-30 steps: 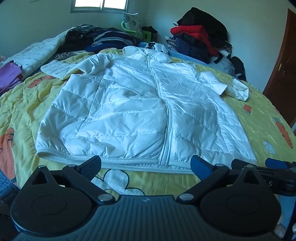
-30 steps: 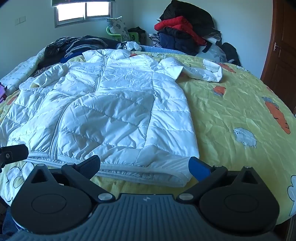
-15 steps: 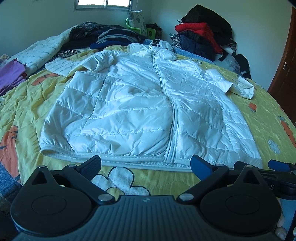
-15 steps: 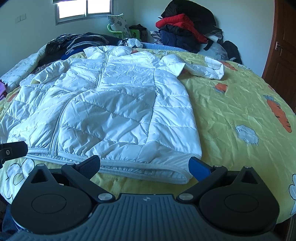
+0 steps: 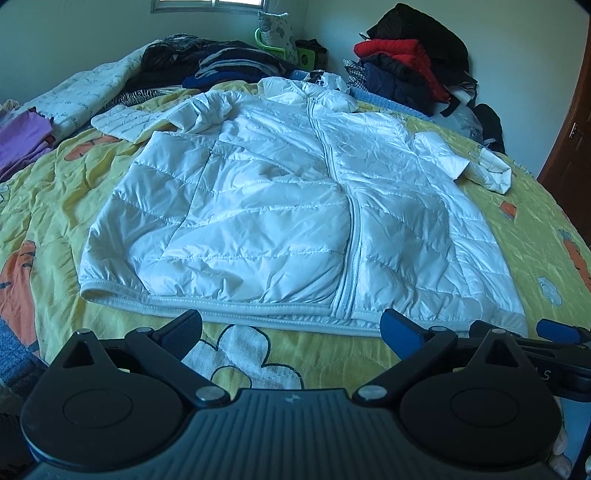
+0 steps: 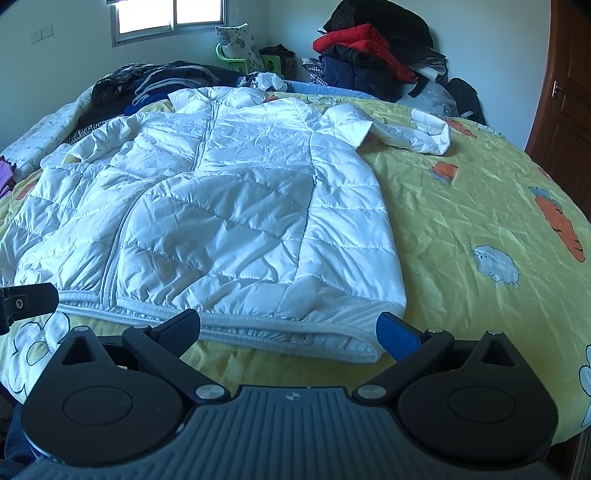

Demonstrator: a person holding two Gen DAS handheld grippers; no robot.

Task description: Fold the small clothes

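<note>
Bed [image 5: 44,206], yellow cartoon-print cover: bears all items. White quilted jacket [image 5: 295,206] lies flat on it, zipped, front up, hem toward both grippers. Clothing heap [image 6: 369,55] at far corner. Left gripper [image 5: 291,326]: jaws wide apart, empty, just short of hem. Right gripper [image 6: 288,325]: jaws wide apart, empty, at hem's right corner.

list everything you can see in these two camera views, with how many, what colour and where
puffer jacket: one, white, spread flat mid-bed, zipped
bedspread: one, yellow with cartoon prints, under the jacket
clothes pile: one, red, navy and black, far right corner
dark clothes heap: one, black and grey, far side below the window
purple cloth: one, left edge of bed
window: one, far wall
door: one, brown, right
left gripper: open, just short of the hem
right gripper: open, at the hem's right corner
</note>
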